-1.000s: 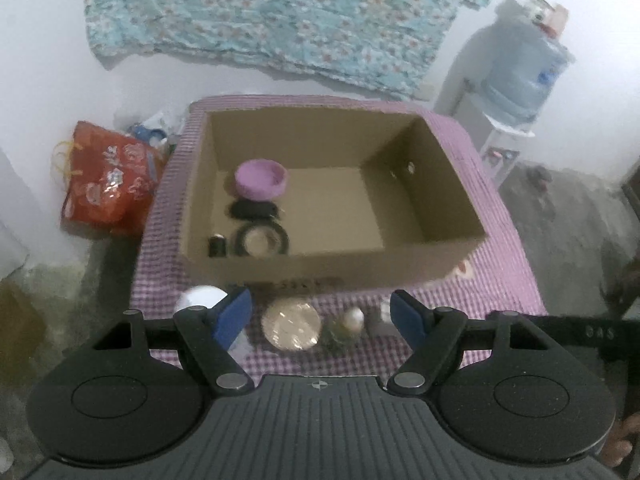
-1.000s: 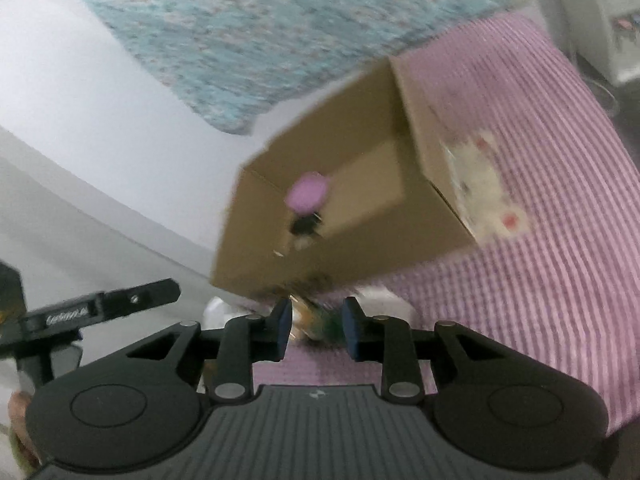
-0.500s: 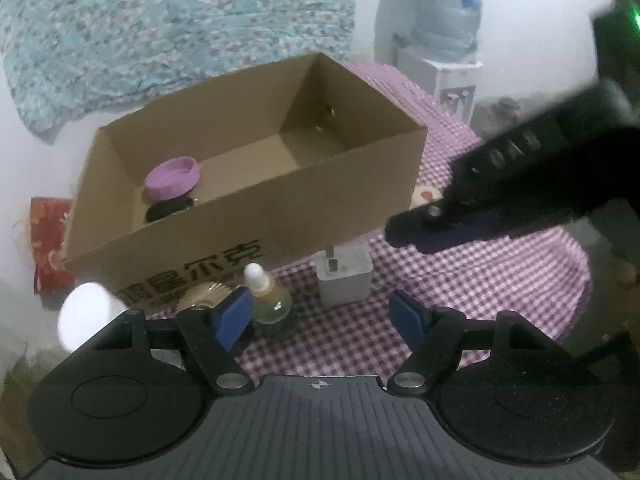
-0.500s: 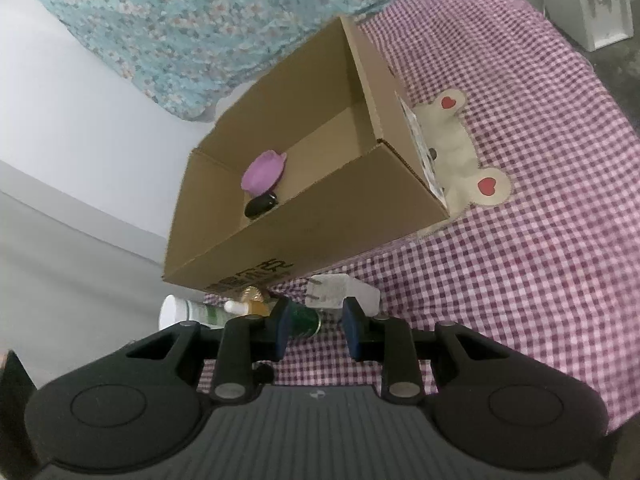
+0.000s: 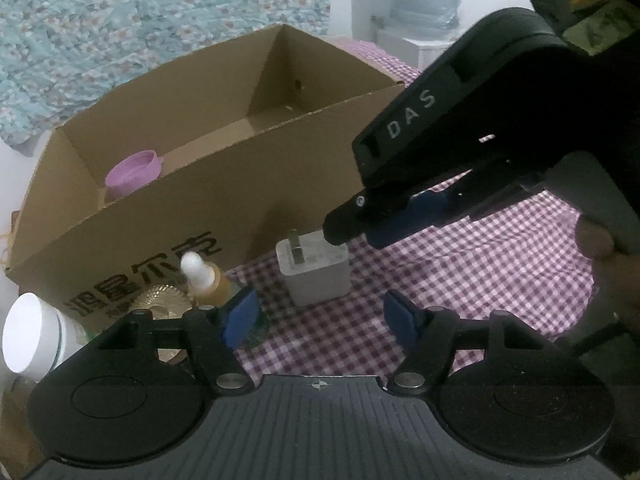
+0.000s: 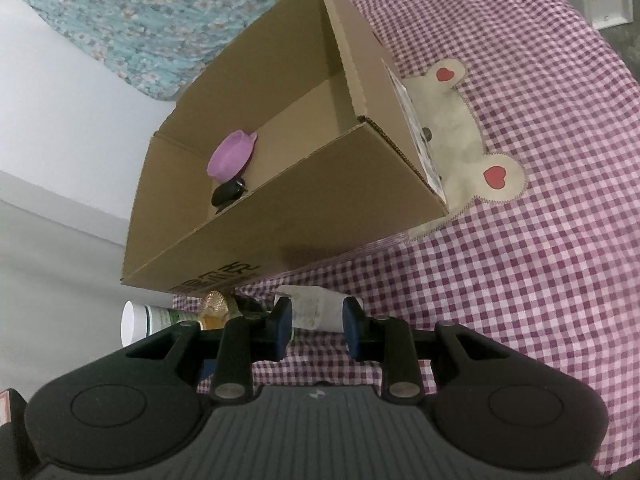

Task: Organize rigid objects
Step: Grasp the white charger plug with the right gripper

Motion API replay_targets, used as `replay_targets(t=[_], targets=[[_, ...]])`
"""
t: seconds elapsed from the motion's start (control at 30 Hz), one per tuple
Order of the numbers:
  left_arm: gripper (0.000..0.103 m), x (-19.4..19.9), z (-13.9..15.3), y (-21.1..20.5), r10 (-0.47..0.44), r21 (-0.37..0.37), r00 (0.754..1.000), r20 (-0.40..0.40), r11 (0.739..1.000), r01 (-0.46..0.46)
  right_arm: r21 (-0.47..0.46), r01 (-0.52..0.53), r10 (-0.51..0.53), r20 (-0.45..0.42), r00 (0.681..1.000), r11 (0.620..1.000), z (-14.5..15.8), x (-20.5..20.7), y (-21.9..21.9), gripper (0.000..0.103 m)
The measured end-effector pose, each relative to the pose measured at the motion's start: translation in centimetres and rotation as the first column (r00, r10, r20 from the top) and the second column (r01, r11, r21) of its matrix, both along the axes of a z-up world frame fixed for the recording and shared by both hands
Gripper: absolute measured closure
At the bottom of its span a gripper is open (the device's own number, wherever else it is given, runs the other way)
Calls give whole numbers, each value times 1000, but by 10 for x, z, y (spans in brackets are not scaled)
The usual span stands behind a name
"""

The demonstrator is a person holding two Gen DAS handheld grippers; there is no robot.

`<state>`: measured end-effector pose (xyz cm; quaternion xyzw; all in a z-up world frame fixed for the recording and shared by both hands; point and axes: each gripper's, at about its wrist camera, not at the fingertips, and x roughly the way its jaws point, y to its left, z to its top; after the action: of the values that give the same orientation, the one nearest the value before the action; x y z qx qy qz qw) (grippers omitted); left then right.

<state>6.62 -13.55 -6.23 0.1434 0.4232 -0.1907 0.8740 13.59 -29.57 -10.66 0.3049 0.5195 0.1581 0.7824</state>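
The white charger (image 6: 316, 307) stands on the checked cloth (image 6: 520, 280) just near of the cardboard box (image 6: 280, 208), prongs up. The right gripper (image 6: 313, 326) is nearer, its narrow jaws flanking it, seemingly not yet pressing; the left gripper (image 5: 320, 318), empty, is closing from wide.

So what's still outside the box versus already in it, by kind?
Outside, on the cloth:
White charger: 1
Dropper bottle: 1
Gold round item: 1
White-capped tube: 1
In the cardboard box:
Purple lid: 1
Black item: 1
Total visible: 6
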Motion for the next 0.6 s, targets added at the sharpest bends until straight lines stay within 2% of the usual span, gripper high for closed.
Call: replay_targets(t=[0.17, 0.43, 0.6], targets=[[33, 3, -4, -8, 12, -1, 1000, 9, 1000, -12, 9, -1, 1, -13, 1000, 1000, -7, 4, 0, 73], [37, 12, -18, -21, 97, 28, 995, 5, 995, -97, 8, -26, 26, -14, 1000, 1000, -11, 19, 3, 73], [39, 14, -23, -22, 109, 38, 994, 3, 993, -109, 36, -50, 51, -30, 998, 998, -18, 28, -2, 73]])
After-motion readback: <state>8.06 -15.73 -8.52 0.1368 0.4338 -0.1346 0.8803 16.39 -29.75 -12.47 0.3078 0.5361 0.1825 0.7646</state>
